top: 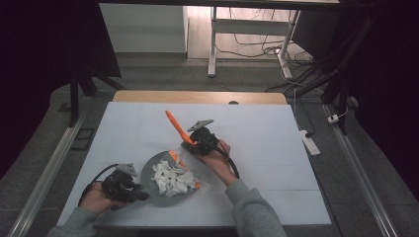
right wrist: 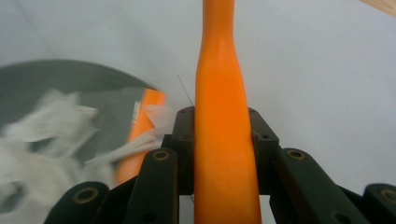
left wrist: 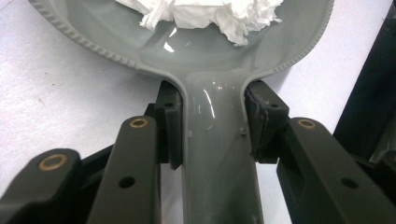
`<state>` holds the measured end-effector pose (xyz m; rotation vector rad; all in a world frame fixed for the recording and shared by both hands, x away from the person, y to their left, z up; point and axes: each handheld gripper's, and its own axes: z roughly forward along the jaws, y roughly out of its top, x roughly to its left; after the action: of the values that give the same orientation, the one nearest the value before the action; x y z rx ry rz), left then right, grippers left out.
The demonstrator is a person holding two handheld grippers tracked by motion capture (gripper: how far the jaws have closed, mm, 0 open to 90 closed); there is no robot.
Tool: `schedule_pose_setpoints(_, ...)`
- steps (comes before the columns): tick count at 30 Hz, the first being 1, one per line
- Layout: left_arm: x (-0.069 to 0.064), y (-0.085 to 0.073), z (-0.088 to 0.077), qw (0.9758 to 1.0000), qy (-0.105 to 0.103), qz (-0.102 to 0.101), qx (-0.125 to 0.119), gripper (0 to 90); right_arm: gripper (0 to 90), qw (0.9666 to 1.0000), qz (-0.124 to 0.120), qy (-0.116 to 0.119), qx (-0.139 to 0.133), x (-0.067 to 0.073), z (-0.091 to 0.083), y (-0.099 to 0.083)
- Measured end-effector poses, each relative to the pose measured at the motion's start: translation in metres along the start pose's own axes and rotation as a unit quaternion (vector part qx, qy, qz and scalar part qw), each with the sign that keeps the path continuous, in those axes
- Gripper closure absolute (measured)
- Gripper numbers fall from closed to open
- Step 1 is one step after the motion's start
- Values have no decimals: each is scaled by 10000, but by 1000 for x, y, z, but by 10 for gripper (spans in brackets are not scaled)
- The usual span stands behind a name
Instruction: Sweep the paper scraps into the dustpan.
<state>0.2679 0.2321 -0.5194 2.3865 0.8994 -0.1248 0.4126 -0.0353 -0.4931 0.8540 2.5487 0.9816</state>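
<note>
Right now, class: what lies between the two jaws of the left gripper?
In the left gripper view, the grey dustpan's handle lies there, clamped by the left gripper; crumpled white paper sits in the pan beyond.

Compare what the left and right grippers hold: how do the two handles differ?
The left gripper clamps a grey dustpan handle, wide and flat, lying low on the table. The right gripper clamps an orange brush handle, rounder and tapered, angled up off the table. Both jaw pairs are shut on their handle.

Glossy grey pan (left wrist: pixel 205 51) — crumpled paper (left wrist: pixel 205 14) — smooth orange handle (right wrist: pixel 223 116).
</note>
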Motion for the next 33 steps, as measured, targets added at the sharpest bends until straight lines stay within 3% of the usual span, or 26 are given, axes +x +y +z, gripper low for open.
schedule_pose_setpoints(3,0,0,0,10000,-7,-2,-4,612,703,9999,102,-58,-98,-2,7,2)
schedule_pose_setpoints(8,0,0,0,10000,-7,-4,-7,612,703,10000,-3,-62,-40,4,13,10)
schedule_pose_setpoints(12,0,0,0,10000,-13,2,-9,612,703,9992,-393,103,49,20,13,11)
schedule_pose_setpoints(15,0,0,0,10000,-11,3,-8,612,703,9981,-364,500,-22,32,8,9)
schedule_pose_setpoints(17,0,0,0,10000,-1,10,-5,612,703,9966,-577,582,-48,41,3,8)
schedule_pose_setpoints(20,0,0,0,10000,2,1,0,612,703,9917,-835,964,-163,50,-8,10)
schedule_pose_setpoints(22,0,0,0,10000,-7,3,-9,612,703,9904,-953,962,-282,52,-17,13)
schedule_pose_setpoints(25,0,0,0,10000,-6,3,-15,612,703,9915,-915,848,-367,48,-26,16)
schedule_pose_setpoints(33,0,-1,0,10000,-15,1,-20,612,703,9960,-446,526,-562,26,-42,8)
